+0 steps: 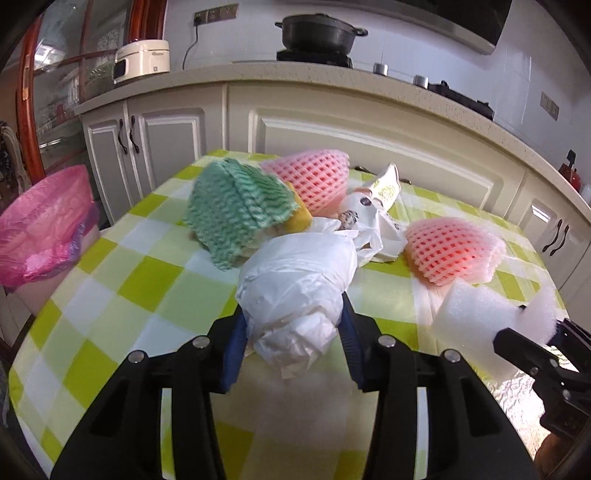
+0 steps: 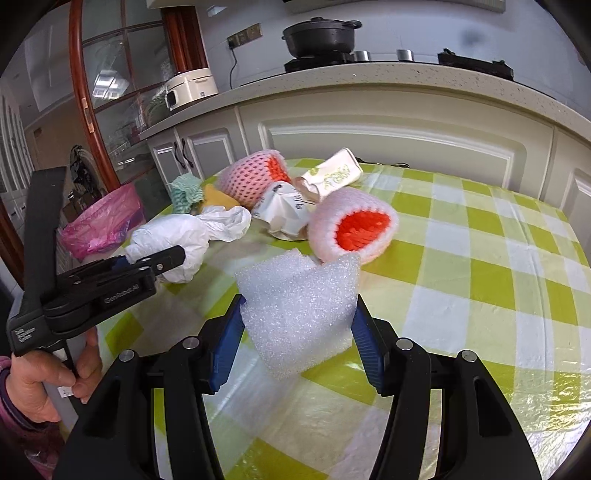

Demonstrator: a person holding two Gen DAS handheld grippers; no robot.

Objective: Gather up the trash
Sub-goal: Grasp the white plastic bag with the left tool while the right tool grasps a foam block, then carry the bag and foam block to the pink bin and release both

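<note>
My left gripper (image 1: 295, 328) is shut on a crumpled white plastic bag (image 1: 295, 288), held just above the checked table (image 1: 122, 280). My right gripper (image 2: 299, 325) is shut on a white foam block (image 2: 299, 306); it also shows in the left wrist view (image 1: 476, 314). The left gripper shows in the right wrist view (image 2: 162, 264) with the bag (image 2: 173, 240). More trash lies behind: two pink foam fruit nets (image 1: 310, 177) (image 1: 450, 251), a green-white cloth (image 1: 236, 206), a yellow sponge (image 1: 299, 218), crumpled white wrappers (image 1: 373, 206).
A bin lined with a pink bag (image 1: 44, 225) stands off the table's left edge; it also shows in the right wrist view (image 2: 99, 221). White cabinets (image 1: 332, 125) and a counter with a black pot (image 1: 317, 33) and a rice cooker (image 1: 142, 61) run behind the table.
</note>
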